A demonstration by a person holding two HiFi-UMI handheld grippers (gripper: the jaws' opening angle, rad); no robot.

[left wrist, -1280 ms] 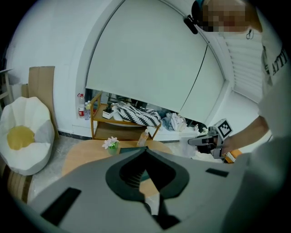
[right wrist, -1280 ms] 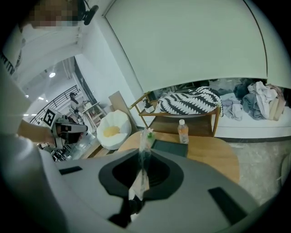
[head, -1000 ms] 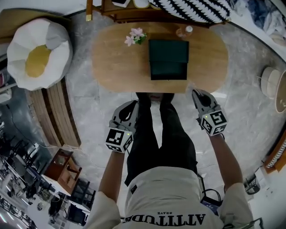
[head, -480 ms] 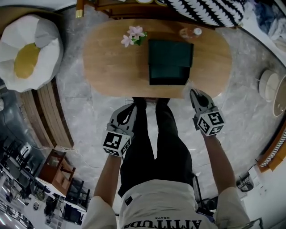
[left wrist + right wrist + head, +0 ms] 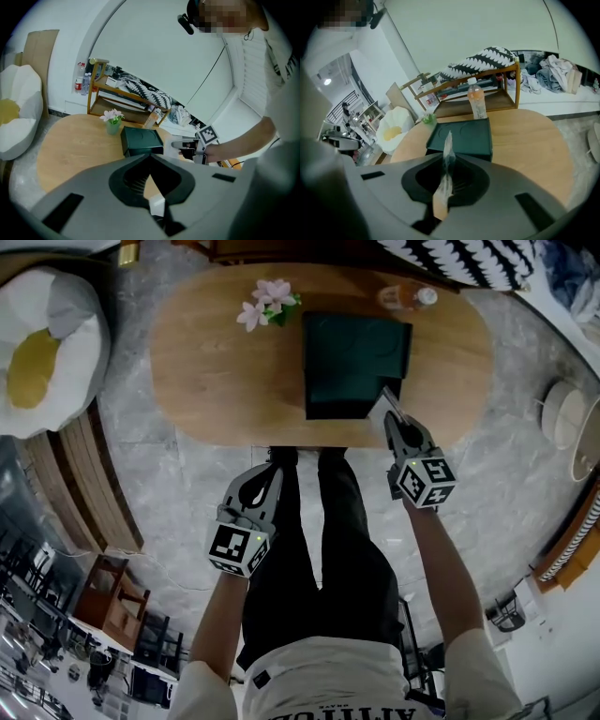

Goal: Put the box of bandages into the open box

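Observation:
A dark green box sits in the middle of the oval wooden table; it also shows in the right gripper view. My right gripper hovers at the table's near edge, by the green box's near right corner. It is shut on a thin, flat, whitish box of bandages, which stands edge-on between the jaws. My left gripper hangs lower, off the table above the floor beside the person's legs. Its jaws meet at the tips with nothing held.
Pink flowers in a small green vase and a bottle of orange drink stand on the table's far side. An egg-shaped cushion and a slatted wooden bench lie to the left. A wooden shelf with a striped cushion stands behind.
The person has come nearer the table. My right gripper moved forward and up, from over the floor to the green box's near right corner, with the flat box in it. The left gripper stayed low.

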